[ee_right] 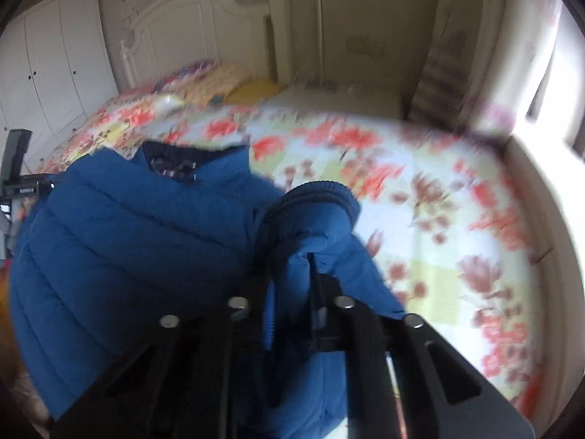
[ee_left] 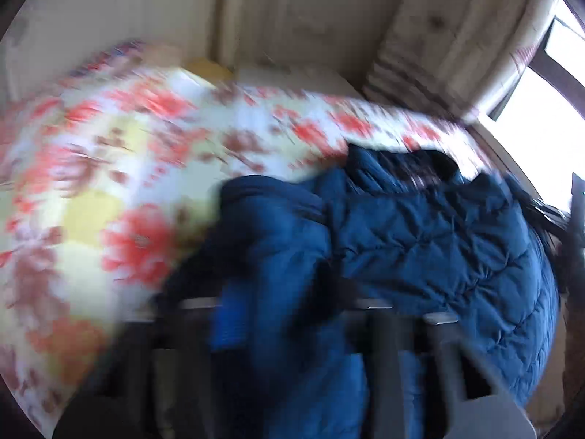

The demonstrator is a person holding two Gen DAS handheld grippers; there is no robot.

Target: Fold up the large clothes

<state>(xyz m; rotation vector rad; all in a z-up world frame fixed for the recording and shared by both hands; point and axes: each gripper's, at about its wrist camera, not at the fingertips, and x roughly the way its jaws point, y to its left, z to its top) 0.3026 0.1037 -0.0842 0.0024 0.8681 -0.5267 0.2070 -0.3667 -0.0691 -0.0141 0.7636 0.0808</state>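
Left wrist view
My left gripper point(ee_left: 281, 314): blurred, low in the middle of the picture; the jaws stand close together with a fold of blue fabric bunched between them, so I read it as pinching the jacket.
Jacket point(ee_left: 438, 241): a blue quilted puffer, lying on the bed to the right of and in front of my gripper; a sleeve or edge of it rises up through the jaws.
Jacket collar: the dark inner lining shows at the far end, toward the window side.
Bedspread point(ee_left: 120, 168): floral, red and brown blossoms on white and pale yellow squares, filling the left half, strongly smeared.
Window point(ee_left: 548, 109): bright, at the right edge, with a curtain point(ee_left: 457, 36) beside it.

Right wrist view
My right gripper point(ee_right: 292, 292): black, low in the middle; jaws pressed together, clamping a fold of the jacket.
Sleeve cuff point(ee_right: 321, 197): ribbed dark blue edge, standing just above the pinched fold.
Jacket body: spread to the left of my gripper, collar pointing away toward the headboard point(ee_right: 197, 25).
Bedspread: covers the right half, bare of clothing there.
Wardrobe point(ee_right: 55, 66): white doors at the far left.
Yellow pillow point(ee_right: 252, 91): near the head of the bed.
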